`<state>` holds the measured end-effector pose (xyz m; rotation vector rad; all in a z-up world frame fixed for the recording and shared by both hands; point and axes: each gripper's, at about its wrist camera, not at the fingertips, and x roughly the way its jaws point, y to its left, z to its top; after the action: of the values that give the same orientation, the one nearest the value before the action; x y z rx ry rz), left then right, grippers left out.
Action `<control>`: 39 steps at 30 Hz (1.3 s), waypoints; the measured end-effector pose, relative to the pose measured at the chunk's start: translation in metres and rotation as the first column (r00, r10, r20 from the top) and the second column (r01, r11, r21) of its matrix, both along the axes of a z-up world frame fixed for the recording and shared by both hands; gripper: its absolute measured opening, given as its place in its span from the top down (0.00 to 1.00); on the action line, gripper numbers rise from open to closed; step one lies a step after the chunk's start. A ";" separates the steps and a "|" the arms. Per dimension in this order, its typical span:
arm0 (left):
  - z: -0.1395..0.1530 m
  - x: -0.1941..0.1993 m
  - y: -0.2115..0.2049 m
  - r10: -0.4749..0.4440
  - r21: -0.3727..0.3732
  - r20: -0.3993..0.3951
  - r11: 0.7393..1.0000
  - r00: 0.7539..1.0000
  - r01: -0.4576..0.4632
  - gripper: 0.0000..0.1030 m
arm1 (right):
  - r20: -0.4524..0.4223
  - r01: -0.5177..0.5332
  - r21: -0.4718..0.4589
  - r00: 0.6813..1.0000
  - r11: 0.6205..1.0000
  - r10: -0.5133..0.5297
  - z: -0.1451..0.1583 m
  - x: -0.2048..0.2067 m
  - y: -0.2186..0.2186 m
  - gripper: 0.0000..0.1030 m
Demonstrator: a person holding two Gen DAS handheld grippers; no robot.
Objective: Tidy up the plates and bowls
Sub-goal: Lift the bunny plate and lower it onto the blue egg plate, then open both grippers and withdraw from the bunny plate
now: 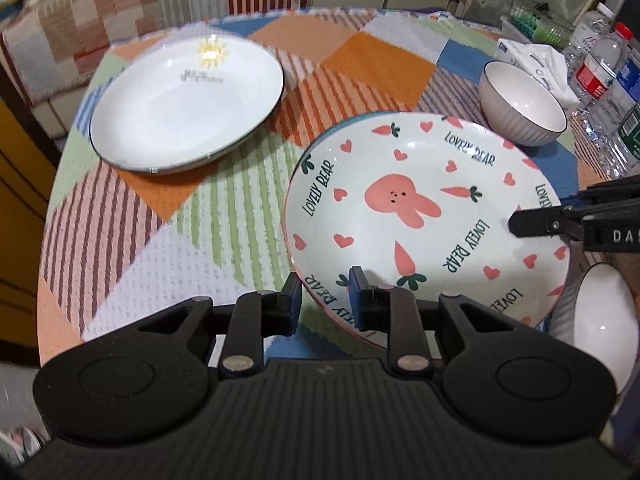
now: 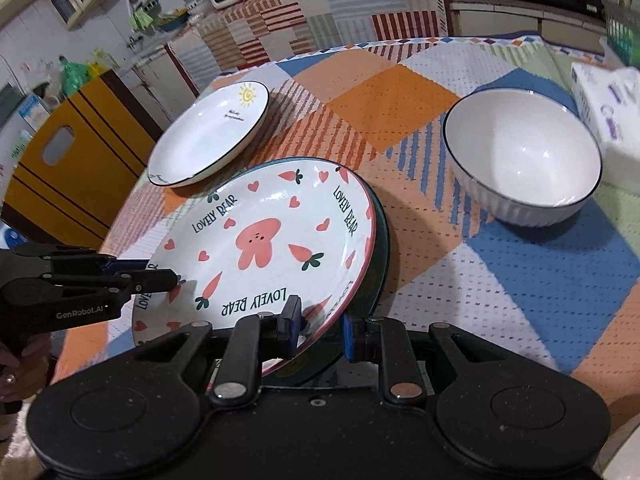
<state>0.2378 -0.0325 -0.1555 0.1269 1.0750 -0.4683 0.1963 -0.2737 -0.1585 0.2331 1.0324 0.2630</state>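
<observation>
Item 1. Rabbit plate [image 2: 264,248]: white, pink rim, printed with a pink rabbit, carrots, hearts and "LOVELY BEAR". Lies tilted near the table's front edge, over a dark green plate [image 2: 380,252] whose rim shows along its right side; whether the two touch cannot be told. Nothing in it.

Item 2. Left gripper [image 1: 325,296]: jaws narrowed across the rabbit plate's rim, one finger outside the rim, the blue-padded one inside. Seen from the right wrist camera, it reaches in at the plate's left rim.

Item 3. Right gripper [image 2: 320,320]: jaws narrowed on the near rim of the rabbit plate, left finger over the plate's face, right finger beyond its edge, over the green rim.

Item 4. Sun plate [image 1: 188,104]: white, dark rim line, yellow sun print and small text. Flat toward the table's far left edge, apart from the rabbit plate. Holds nothing.

Item 5. Ribbed bowl [image 2: 522,160]: white, dark rim, upright toward the right edge. Empty.

Item 6. Second bowl [image 1: 600,332]: white, partly visible at the front right edge.

Item 7. Tissue pack [image 2: 608,116]: just beyond the ribbed bowl.

Item 8. Water bottles [image 1: 608,80]: clustered at the right edge.

Item 9. Table [image 2: 520,280]: covered with patchwork cloth.
</observation>
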 end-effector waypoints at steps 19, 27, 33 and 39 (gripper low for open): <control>-0.007 0.016 -0.008 0.039 0.027 -0.128 0.999 0.991 -0.036 0.78 | -0.005 0.024 -0.363 1.000 0.931 -0.028 0.003 0.012 0.045 0.65; -0.003 0.016 -0.004 0.055 0.010 -0.154 0.999 0.987 -0.054 0.78 | 0.036 0.009 -0.466 0.999 0.885 0.009 -0.004 0.004 0.056 0.68; 0.018 0.003 0.004 0.044 0.008 -0.120 0.999 0.992 -0.043 0.78 | 0.120 0.019 -0.377 0.992 0.926 0.028 0.031 -0.007 0.050 0.68; 0.041 -0.009 0.021 0.040 0.041 -0.051 0.998 0.998 -0.038 0.78 | 0.152 0.012 -0.340 0.987 0.940 0.043 0.066 -0.017 0.057 0.65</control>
<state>0.2287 -0.0119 -0.1147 0.1294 1.1362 -0.4164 0.1792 -0.2167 -0.0924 -0.1084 0.9058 0.1112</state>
